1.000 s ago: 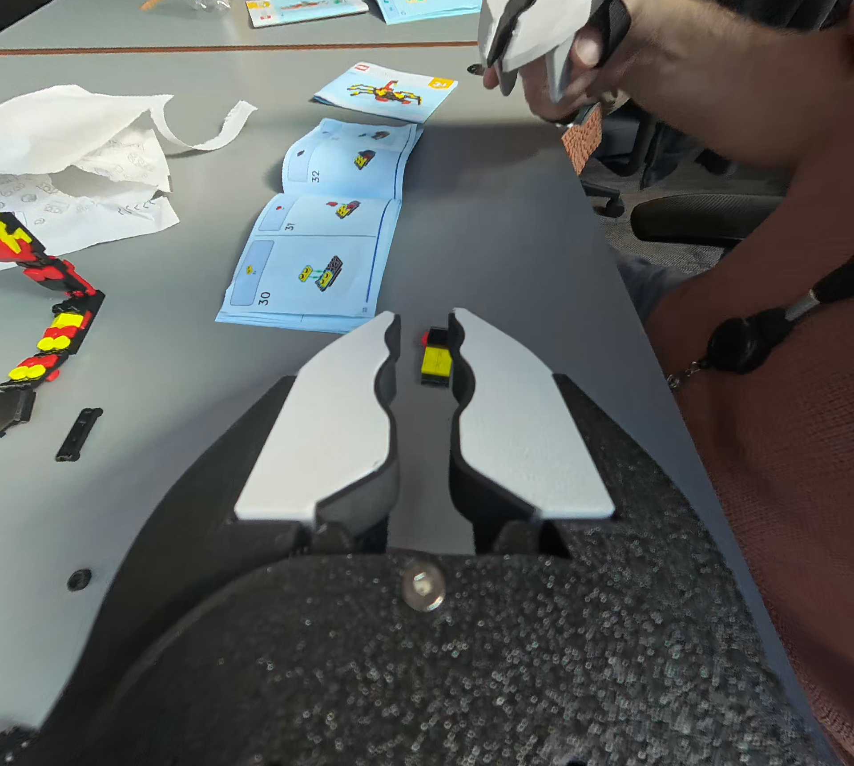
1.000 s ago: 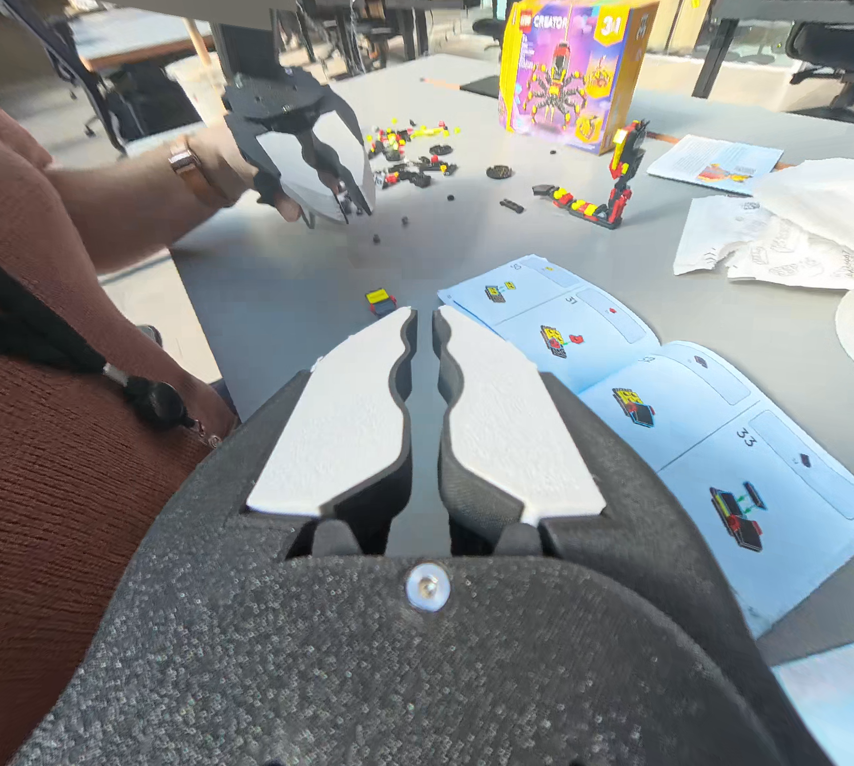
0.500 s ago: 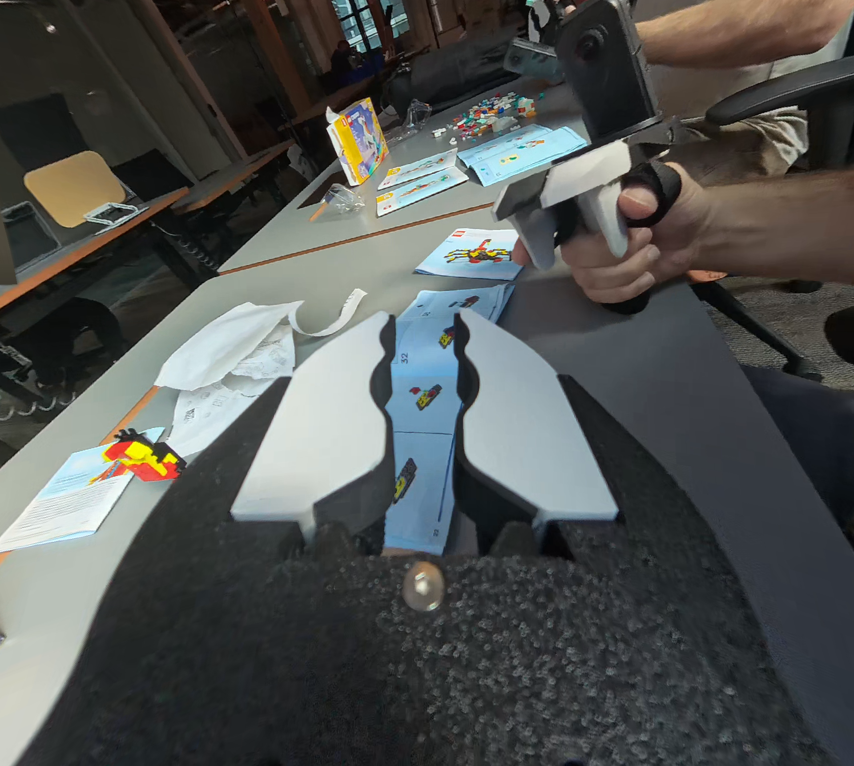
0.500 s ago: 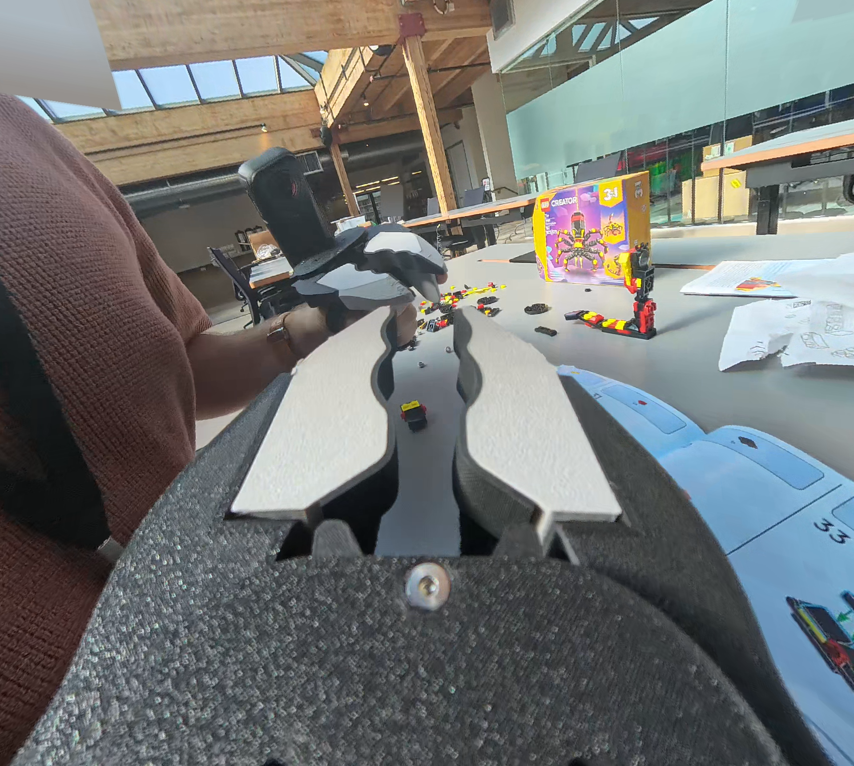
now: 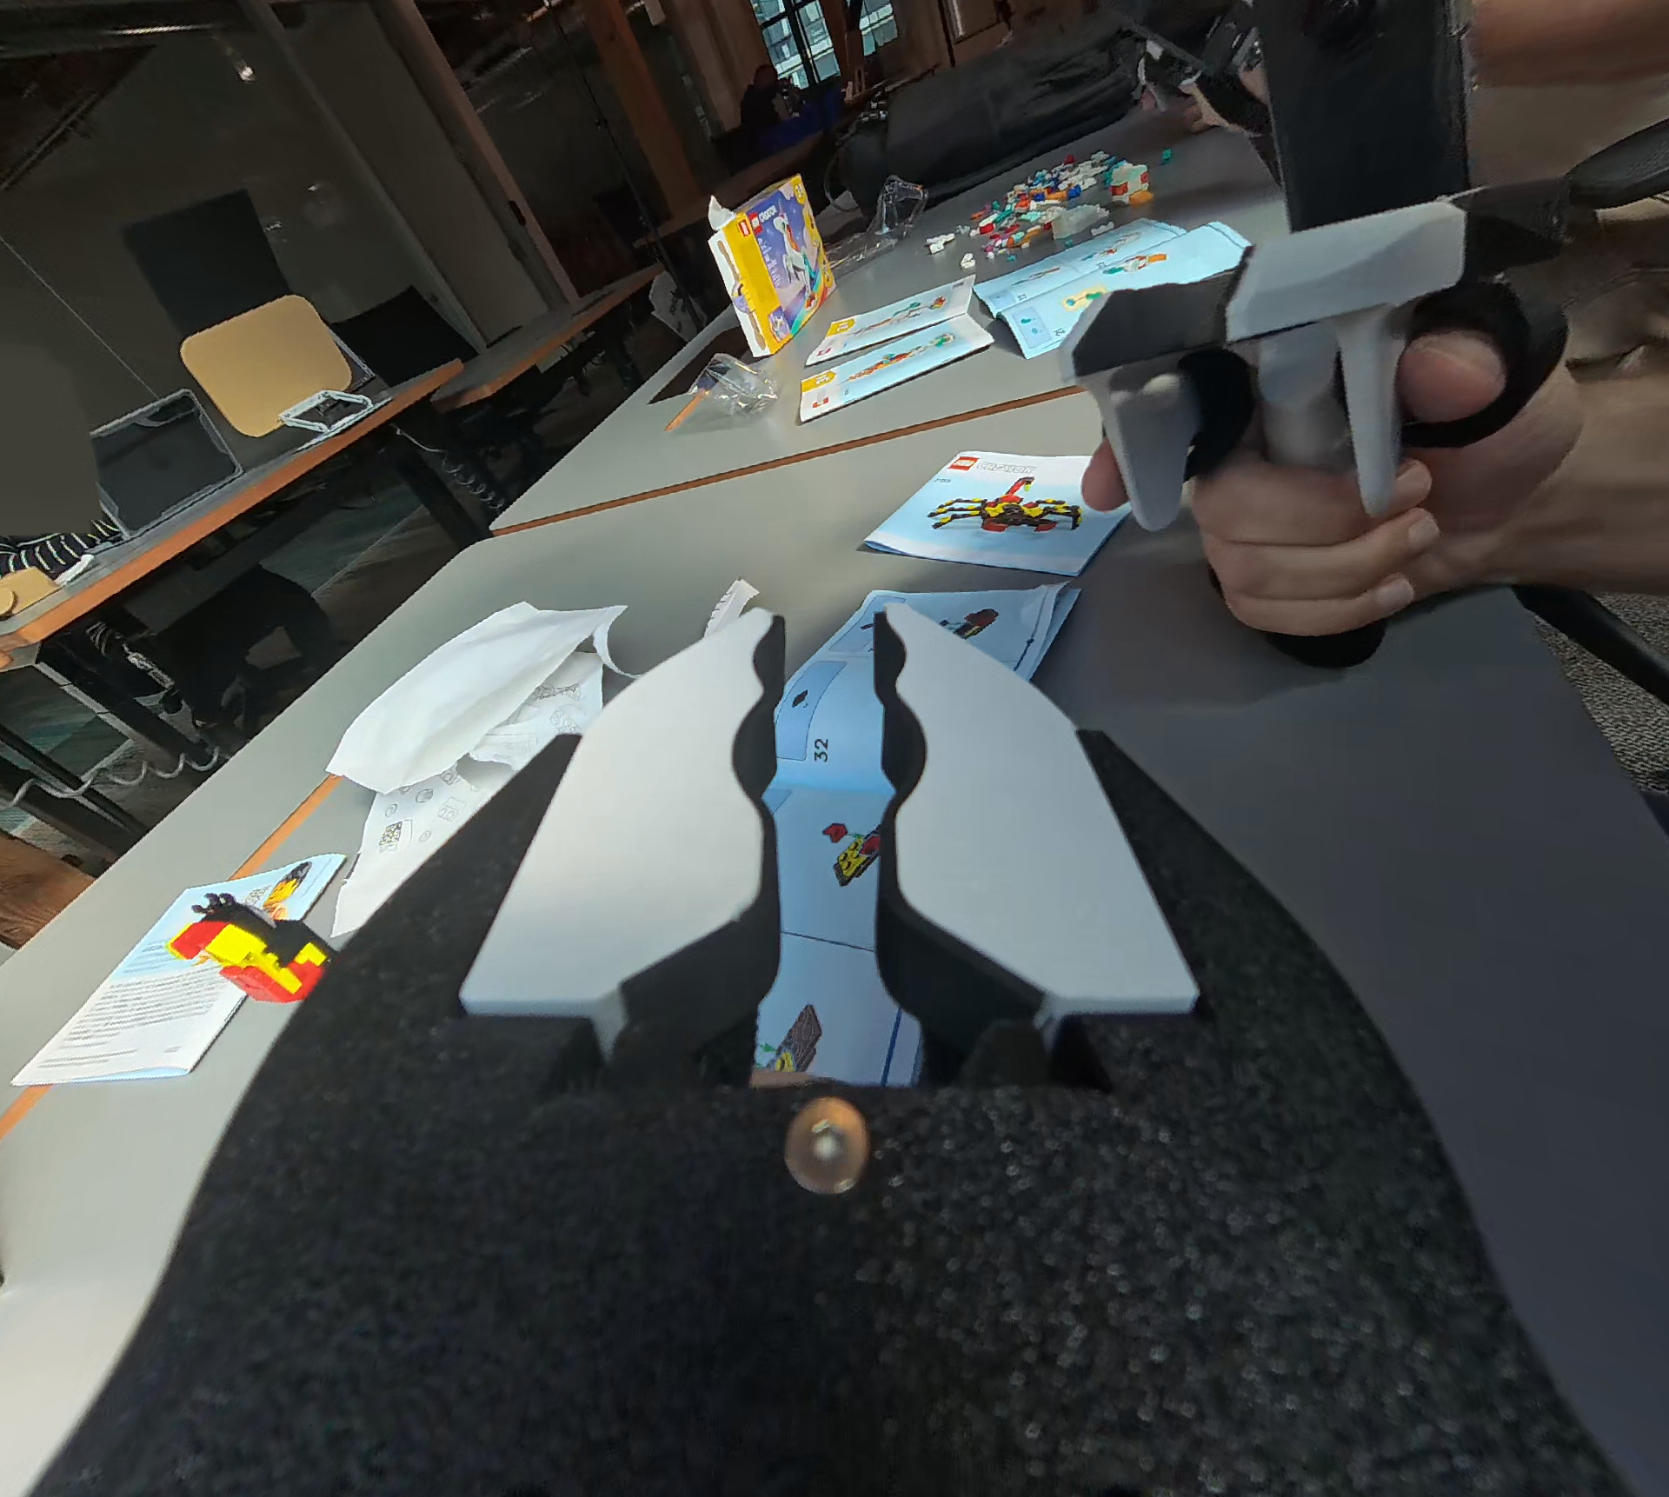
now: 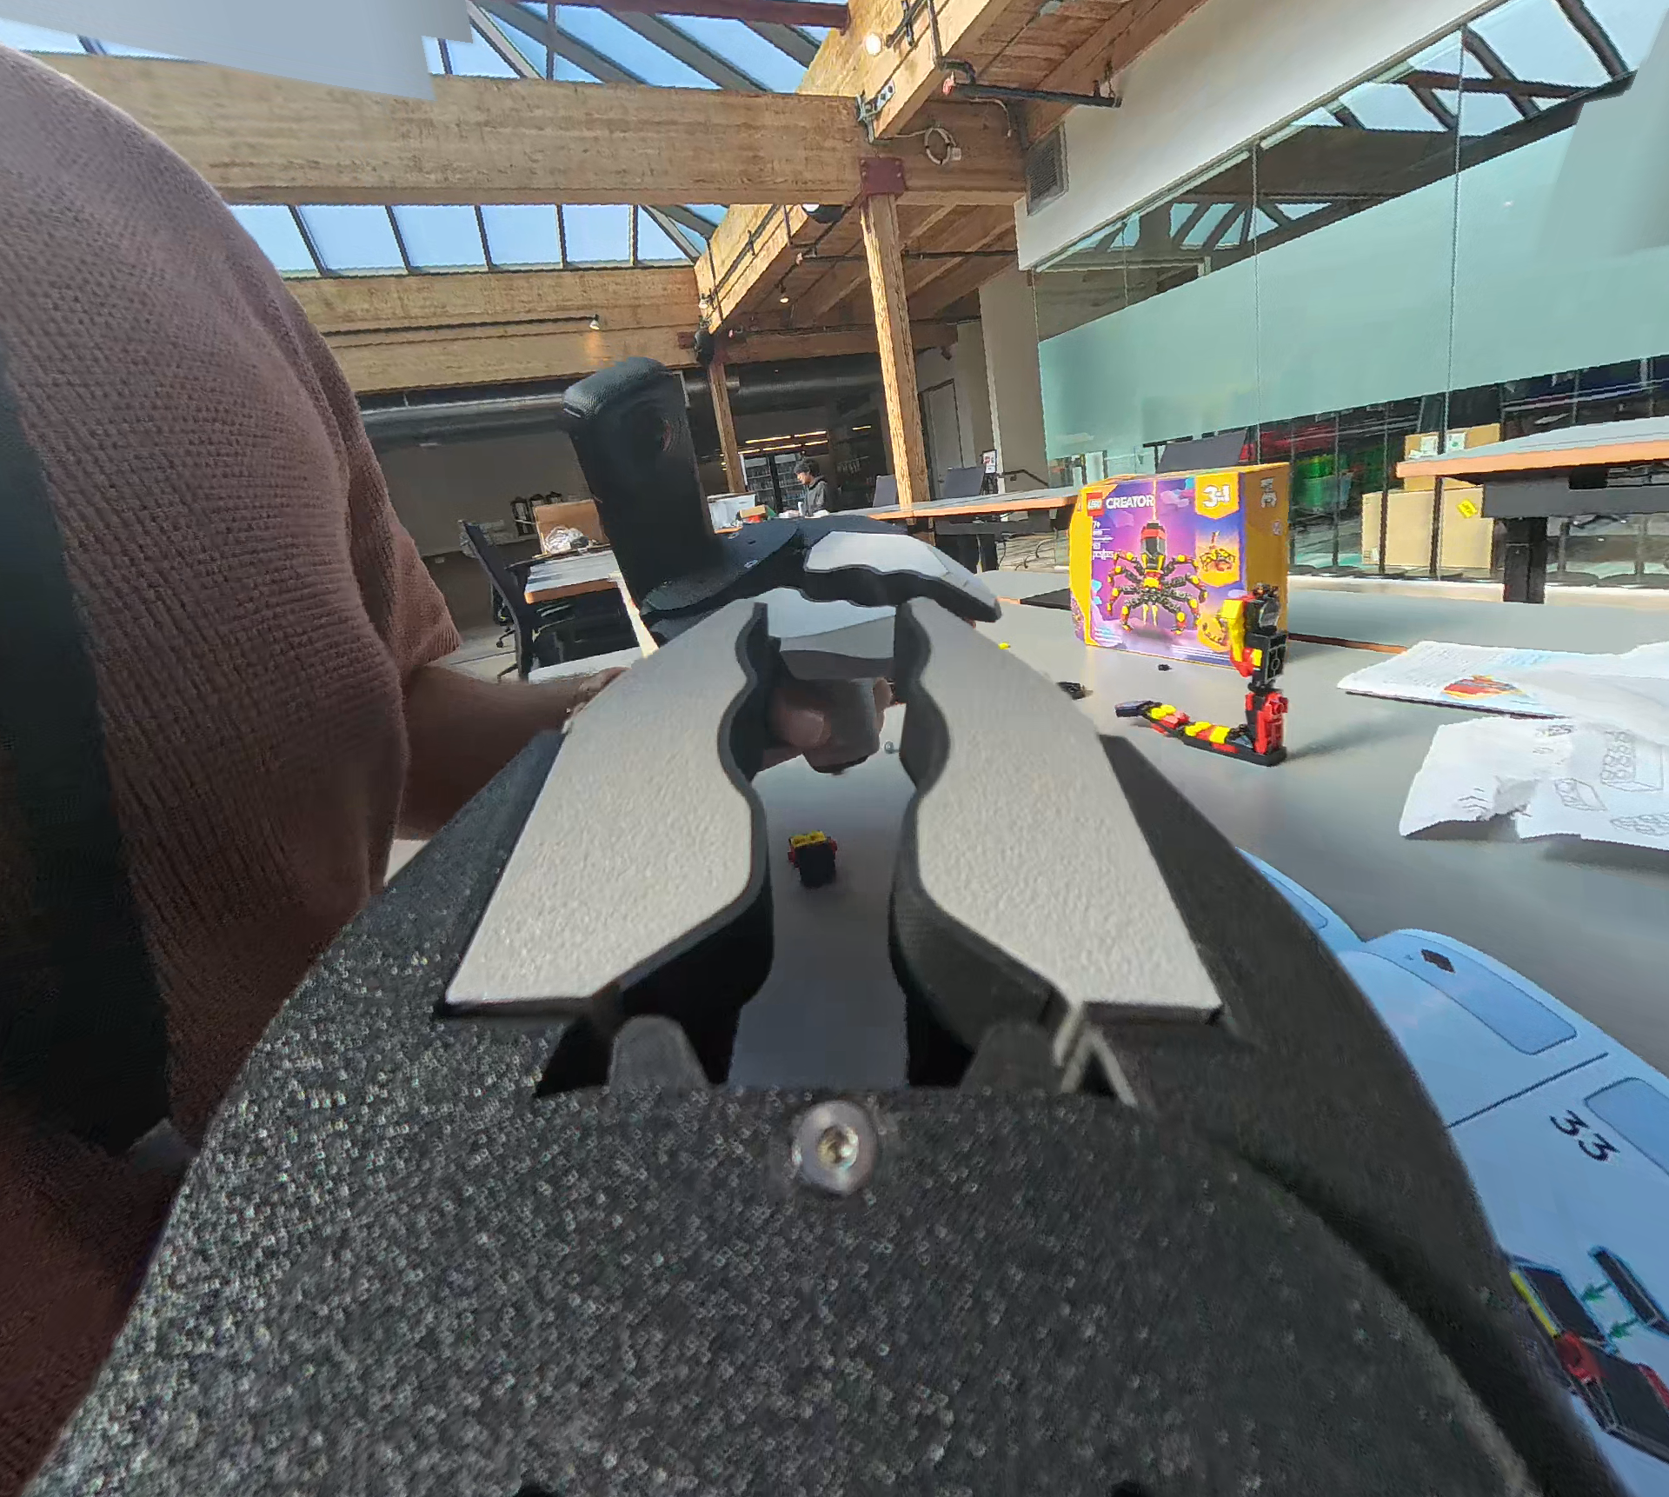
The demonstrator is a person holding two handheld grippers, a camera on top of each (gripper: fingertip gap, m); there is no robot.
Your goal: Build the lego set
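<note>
Right wrist view: small brick assembly [image 6: 812,857] on table, between parted, empty jaws.

Red/yel/blk lego piece [image 6: 811,856]; blue booklet [image 5: 835,821]; grey table [image 5: 1355,821].

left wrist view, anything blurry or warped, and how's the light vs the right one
Left wrist view: the far claw and hand are motion-blurred, straight beams bow from the wide lens, and the room behind is dim. Right wrist view: bright skylight overhead, the claw sharp, the small brick on the table fairly clear.
</note>
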